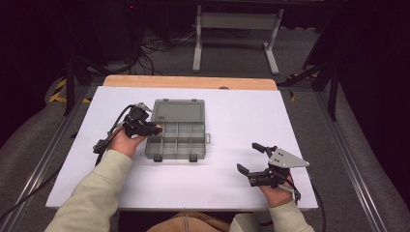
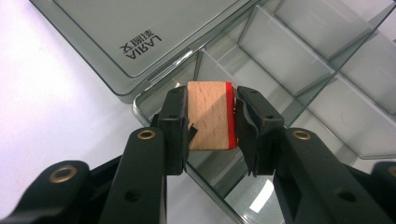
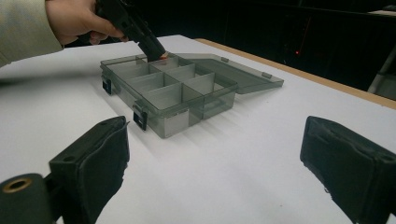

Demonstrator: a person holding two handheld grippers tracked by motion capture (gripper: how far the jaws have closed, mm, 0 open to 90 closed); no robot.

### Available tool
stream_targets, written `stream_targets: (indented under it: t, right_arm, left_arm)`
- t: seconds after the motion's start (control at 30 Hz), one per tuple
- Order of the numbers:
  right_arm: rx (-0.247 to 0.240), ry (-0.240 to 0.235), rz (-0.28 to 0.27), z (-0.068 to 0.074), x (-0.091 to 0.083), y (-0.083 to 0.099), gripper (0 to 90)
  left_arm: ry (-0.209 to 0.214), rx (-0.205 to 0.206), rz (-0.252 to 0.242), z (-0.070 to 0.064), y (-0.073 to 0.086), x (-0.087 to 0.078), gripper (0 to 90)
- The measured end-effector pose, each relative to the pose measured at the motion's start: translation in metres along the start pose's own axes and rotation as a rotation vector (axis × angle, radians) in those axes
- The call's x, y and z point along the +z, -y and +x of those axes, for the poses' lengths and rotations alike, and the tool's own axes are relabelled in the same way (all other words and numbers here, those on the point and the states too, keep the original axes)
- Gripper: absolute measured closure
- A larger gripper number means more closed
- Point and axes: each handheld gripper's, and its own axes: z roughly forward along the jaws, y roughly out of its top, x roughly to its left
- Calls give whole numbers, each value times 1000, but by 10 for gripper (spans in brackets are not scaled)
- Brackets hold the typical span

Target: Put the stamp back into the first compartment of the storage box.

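A grey see-through organiser box (image 1: 177, 140) lies on the white table with its lid (image 1: 178, 110) folded back flat. My left gripper (image 1: 155, 127) is shut on a small wooden block with a red face (image 2: 209, 115), held just over the box's left rear compartment (image 2: 219, 70). In the right gripper view the same block (image 3: 163, 56) peeks out at the box's far corner (image 3: 154, 63). My right gripper (image 1: 251, 157) stands open near the table's front right, nothing between its pads (image 3: 100, 156).
The box has several divided compartments (image 3: 159, 86) and dark latches (image 1: 193, 158) on its front wall. Bare white table (image 1: 241, 116) spreads right of the box. A wooden edge (image 1: 188, 82) runs along the far side, with a metal stand (image 1: 237, 29) on the floor beyond.
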Motion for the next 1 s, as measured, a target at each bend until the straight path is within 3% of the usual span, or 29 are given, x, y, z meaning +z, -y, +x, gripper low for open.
stream_targets:
  t: [0.27, 0.63, 0.9, 1.0]
  right_arm:
    - [0, -2, 1, 0, 0, 0, 85]
    - [1, -5, 5, 0, 1, 0, 85]
    - [1, -4, 5, 0, 1, 0, 85]
    - [2, -3, 5, 0, 1, 0, 85]
  left_arm:
    - [2, 12, 6, -1, 1, 2, 653]
    - [-18, 32, -23, -7, -1, -5, 543]
    - [8, 35, -74, -16, -3, -18, 387]
    - [38, 39, -110, -22, -4, -30, 320]
